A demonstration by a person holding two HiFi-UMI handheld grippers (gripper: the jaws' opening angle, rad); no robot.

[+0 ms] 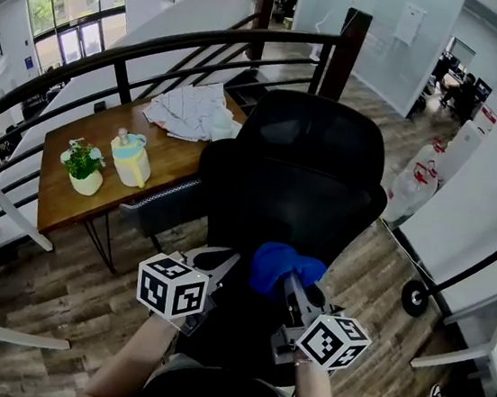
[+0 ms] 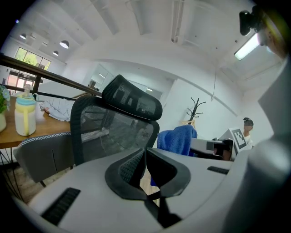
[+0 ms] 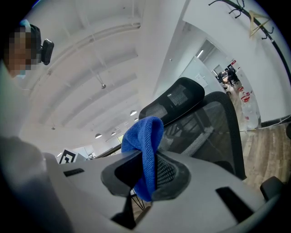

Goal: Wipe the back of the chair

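Observation:
A black mesh office chair [image 1: 301, 177] stands in front of me with its back toward me, a headrest on top. My right gripper [image 1: 290, 285] is shut on a blue cloth [image 1: 283, 266], held just short of the lower backrest. In the right gripper view the blue cloth [image 3: 144, 145] bulges up between the jaws, with the chair back [image 3: 204, 123] behind it. My left gripper [image 1: 222, 262] is shut and holds nothing; it sits left of the cloth, close to the chair. The left gripper view shows the chair back [image 2: 113, 127] and the cloth [image 2: 178, 140] to the right.
A wooden table [image 1: 107, 170] stands left of the chair, bearing a potted plant [image 1: 85, 167], a pale yellow jug [image 1: 131, 158] and a crumpled white cloth [image 1: 192, 108]. A dark curved railing [image 1: 159, 50] runs behind it. White partitions stand to the right on the wood floor.

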